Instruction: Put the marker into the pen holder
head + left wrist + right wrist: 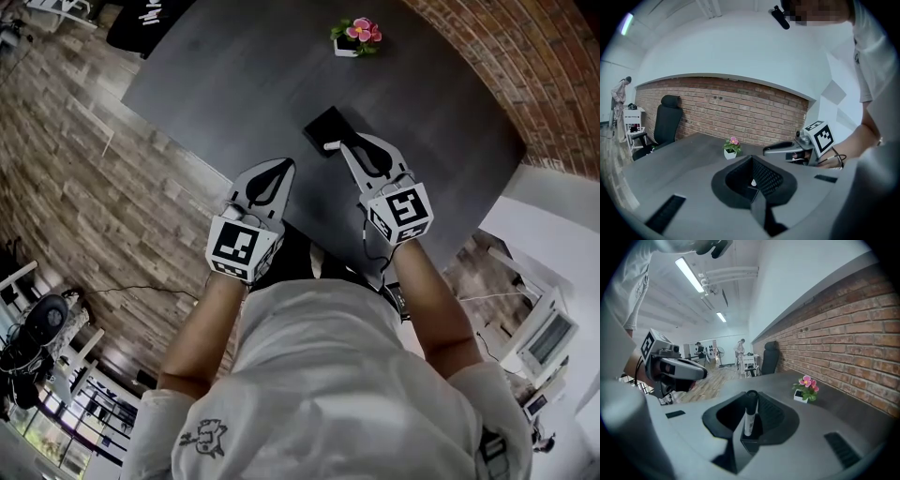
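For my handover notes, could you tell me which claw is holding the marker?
The right claw: the marker stands upright between its jaws; the left claw carries none.

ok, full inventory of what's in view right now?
table: 1, dark grey, under everything
pen holder: 1, black, mid-table, just beyond the right gripper's tips
marker: 1, white with black cap, upright in the right gripper
flower pot: 1, white, pink flowers, far side of the table
office chair: 1, black, by the brick wall
bystanders: at least 2, far end of the room
left gripper: 1, grey, empty, tips together
right gripper: 1, grey, clamped on the marker
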Demonstrator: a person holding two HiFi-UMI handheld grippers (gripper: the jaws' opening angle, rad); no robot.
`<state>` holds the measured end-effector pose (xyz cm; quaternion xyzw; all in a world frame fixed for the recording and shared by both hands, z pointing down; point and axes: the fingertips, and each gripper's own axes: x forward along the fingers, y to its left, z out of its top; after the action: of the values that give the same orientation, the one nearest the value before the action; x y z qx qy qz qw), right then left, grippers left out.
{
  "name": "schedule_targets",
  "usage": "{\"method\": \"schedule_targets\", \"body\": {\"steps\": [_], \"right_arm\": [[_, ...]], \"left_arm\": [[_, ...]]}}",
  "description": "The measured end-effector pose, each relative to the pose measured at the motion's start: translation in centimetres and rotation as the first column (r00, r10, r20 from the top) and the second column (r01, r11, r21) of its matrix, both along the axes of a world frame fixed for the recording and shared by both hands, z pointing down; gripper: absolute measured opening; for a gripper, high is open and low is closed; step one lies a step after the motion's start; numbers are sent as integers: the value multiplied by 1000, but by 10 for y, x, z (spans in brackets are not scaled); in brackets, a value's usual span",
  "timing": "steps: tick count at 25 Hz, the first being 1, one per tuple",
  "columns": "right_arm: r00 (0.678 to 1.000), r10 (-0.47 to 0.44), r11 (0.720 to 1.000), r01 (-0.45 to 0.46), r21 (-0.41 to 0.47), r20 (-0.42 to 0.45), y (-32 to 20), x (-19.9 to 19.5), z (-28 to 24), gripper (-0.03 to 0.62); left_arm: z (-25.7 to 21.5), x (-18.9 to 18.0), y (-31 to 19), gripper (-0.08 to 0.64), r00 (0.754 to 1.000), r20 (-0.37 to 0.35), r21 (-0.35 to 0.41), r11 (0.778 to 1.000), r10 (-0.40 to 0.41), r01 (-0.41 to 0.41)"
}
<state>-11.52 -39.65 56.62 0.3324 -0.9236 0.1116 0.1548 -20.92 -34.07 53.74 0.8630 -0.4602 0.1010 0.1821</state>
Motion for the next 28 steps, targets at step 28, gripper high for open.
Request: {"method": "schedule_targets", "body": {"steps": [28], "right_arm": [[995, 43, 987, -56, -148, -88, 6, 29, 66, 147]], "left_arm": [[13, 30, 6, 11, 999, 3, -38, 999, 36, -36]]}}
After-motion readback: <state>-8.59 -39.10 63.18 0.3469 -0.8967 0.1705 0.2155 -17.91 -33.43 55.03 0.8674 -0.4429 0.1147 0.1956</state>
